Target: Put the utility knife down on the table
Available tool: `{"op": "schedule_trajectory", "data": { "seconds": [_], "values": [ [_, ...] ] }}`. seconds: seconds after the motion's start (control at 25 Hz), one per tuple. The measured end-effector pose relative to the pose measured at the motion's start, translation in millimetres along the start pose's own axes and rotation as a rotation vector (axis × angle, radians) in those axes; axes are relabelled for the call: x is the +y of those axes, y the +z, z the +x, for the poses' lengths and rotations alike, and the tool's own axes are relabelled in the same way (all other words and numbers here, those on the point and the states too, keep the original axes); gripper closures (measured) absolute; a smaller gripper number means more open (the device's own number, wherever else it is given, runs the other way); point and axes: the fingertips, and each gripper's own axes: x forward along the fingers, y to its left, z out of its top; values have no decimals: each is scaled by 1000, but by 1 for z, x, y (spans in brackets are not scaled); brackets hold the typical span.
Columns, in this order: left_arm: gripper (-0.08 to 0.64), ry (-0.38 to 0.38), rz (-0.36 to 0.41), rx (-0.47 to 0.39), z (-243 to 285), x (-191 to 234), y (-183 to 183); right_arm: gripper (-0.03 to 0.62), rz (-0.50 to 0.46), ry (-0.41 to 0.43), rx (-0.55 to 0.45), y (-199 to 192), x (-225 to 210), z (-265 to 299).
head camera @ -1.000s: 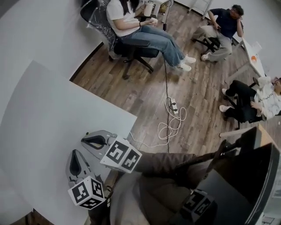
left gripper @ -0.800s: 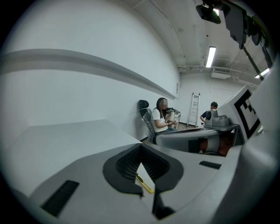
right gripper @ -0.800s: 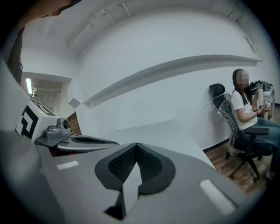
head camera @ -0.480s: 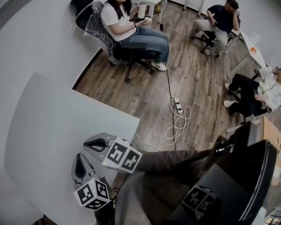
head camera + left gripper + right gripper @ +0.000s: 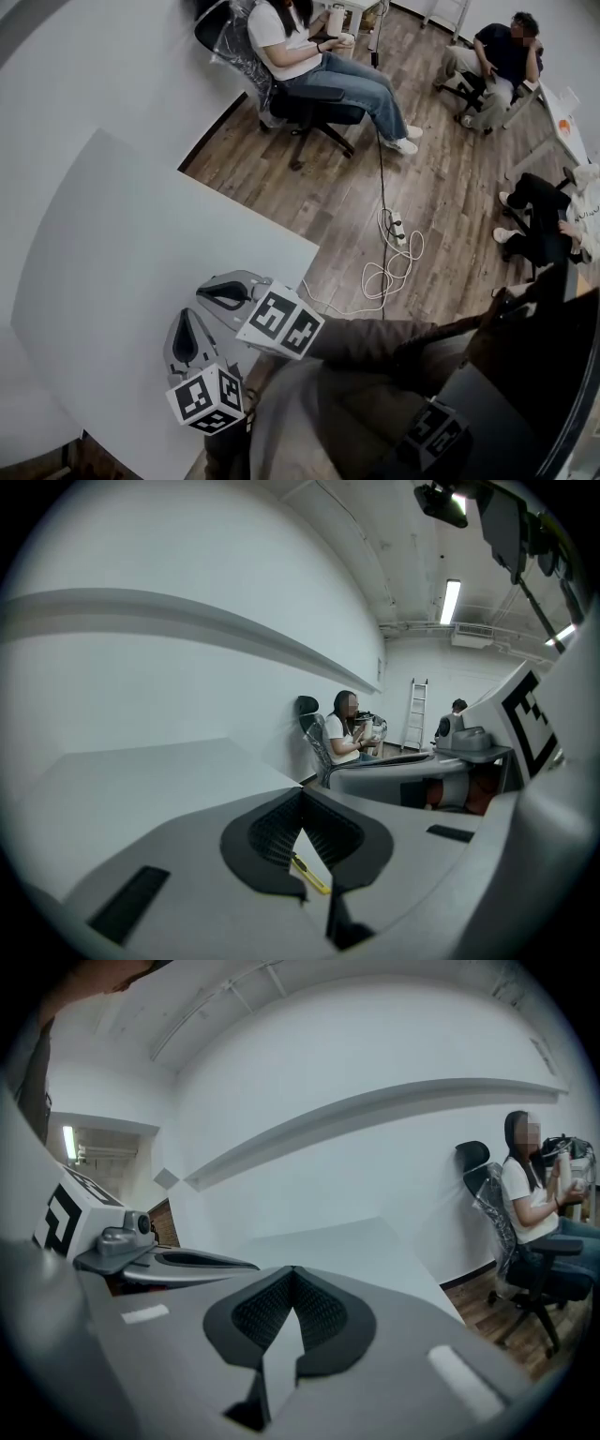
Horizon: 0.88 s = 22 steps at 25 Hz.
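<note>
Left gripper view: left claw (image 5: 300, 799) closed, utility knife (image 5: 310, 875) showing in gap; right claw (image 5: 293, 1274) closed, empty.

**Legible text, numbers, brands:** none can be read in any view.

**Item 1.** Marker cube (image 5: 206, 398) of the left hand-held gripper (image 5: 187, 315), at the near edge of the surface (image 5: 112, 262). Black-and-white square code patterns are carried on its faces. No letters or digits are found.

**Item 2.** Second marker cube (image 5: 281, 325), of the right hand-held gripper (image 5: 201, 291), at the near right corner of the surface. The same kind of pattern is carried, without characters.

**Item 3.** Third patterned cube (image 5: 433, 431), well off the surface to the right. No characters are found.

**Item 4.** Orange mark (image 5: 564, 125) on a white side table (image 5: 548, 98), far beyond the surface. It is too small to be read.
</note>
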Motion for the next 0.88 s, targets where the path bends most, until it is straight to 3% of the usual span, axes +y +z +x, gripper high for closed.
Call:
{"op": "schedule_trajectory", "data": {
  "seconds": [0.28,0.6,0.88],
  "values": [
    [557,-2,-1,5,-4,0,-12,591,-1,-4,0,-10,3,-1],
    [557,5,-4,8,-18,-3,1,592,-21,-1,10,2,13,-9],
    [557,33,-8,13,-10,8,-3,591,-20,38,17,3,12,8]
  ]
}}
